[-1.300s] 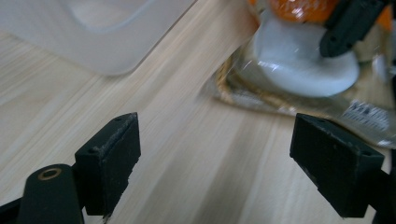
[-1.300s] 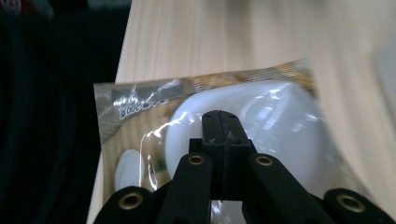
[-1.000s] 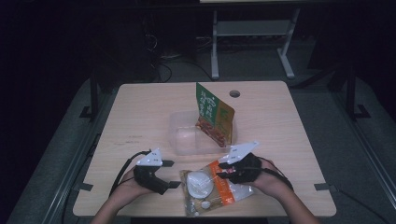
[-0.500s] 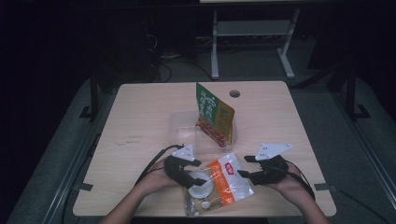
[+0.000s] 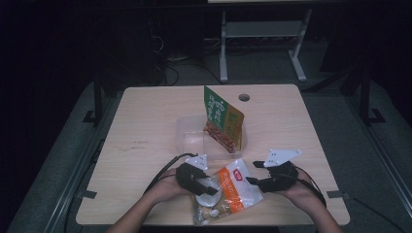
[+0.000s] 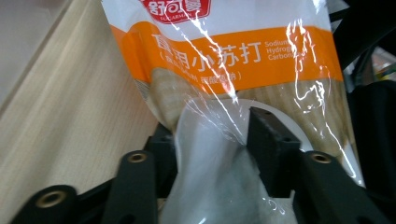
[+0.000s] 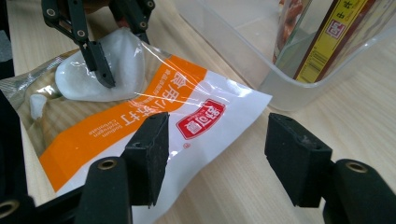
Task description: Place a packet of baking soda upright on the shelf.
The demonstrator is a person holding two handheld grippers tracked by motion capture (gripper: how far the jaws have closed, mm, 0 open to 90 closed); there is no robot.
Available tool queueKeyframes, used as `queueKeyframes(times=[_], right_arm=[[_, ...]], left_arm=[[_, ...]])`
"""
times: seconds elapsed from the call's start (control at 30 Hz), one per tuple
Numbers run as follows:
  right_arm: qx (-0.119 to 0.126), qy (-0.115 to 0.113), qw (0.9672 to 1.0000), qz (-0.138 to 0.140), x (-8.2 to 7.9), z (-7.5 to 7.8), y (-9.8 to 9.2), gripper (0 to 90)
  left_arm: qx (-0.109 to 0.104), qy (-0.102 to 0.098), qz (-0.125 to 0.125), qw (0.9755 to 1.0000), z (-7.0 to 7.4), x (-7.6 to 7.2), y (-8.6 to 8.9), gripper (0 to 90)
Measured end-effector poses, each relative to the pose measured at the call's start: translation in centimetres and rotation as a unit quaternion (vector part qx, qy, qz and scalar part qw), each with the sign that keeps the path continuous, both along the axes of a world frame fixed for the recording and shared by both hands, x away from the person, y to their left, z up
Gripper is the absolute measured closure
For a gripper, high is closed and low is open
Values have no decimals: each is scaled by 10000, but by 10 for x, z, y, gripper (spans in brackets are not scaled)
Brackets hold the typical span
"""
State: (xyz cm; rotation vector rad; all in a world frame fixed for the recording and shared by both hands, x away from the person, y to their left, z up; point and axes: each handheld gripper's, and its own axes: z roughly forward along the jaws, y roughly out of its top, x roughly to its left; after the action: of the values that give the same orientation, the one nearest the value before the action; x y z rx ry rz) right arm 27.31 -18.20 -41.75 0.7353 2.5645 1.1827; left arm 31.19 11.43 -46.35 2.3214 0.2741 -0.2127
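At the near edge of the counter [image 5: 145, 145], I find a clear-and-orange baking soda bag [image 5: 233, 189] lying flat between my two tongs. The left tongs [image 6: 212, 135] have just been closing and now pinch the bag's clear end, the film bunched between the pads over the white powder lump [image 7: 100, 70]. I judge this grip is meant to anchor or lift the bag by its heavier end. The right tongs [image 7: 217, 156] have just been opening; they stand spread above the bag's white printed end, pads clear of the film, one either side of its corner, likely placed to take that end next.

Behind the bag, just beside its far corner, sits a clear plastic tub [image 5: 187, 133]. It holds one upright green-and-orange snack packet [image 5: 221, 119], leaning on the tub's right wall, with red pieces showing through its window. The remainder of the tub is unfilled, probably the bag's destination.
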Motion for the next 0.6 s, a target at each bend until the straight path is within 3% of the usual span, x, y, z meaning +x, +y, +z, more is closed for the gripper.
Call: queueKeyframes(times=[0.07,0.1,0.27,0.4,0.47,0.57,0.6], right_arm=[[2,-23,10000,-2,0,0,-1,396],[13,-32,10000,-38,1,1,-1,395],[64,-146,9998,-102,1,1,-4,405],[131,-227,9996,-116,1,3,-7,411],[205,-261,9993,-179,0,4,-8,414],[246,-314,9990,-225,1,4,-11,414],[271,-329,9989,-215,1,5,-12,414]], left_arm=[[30,-24,25,10000,1,-1,0,667],[29,-24,41,10000,1,-1,0,750],[-37,1,79,10000,3,-3,3,859],[-70,-38,160,9998,7,-6,5,883],[-167,-181,234,9994,13,-11,8,887],[-455,-170,360,9982,21,-16,16,890],[-455,-170,360,9982,21,-16,16,891]])
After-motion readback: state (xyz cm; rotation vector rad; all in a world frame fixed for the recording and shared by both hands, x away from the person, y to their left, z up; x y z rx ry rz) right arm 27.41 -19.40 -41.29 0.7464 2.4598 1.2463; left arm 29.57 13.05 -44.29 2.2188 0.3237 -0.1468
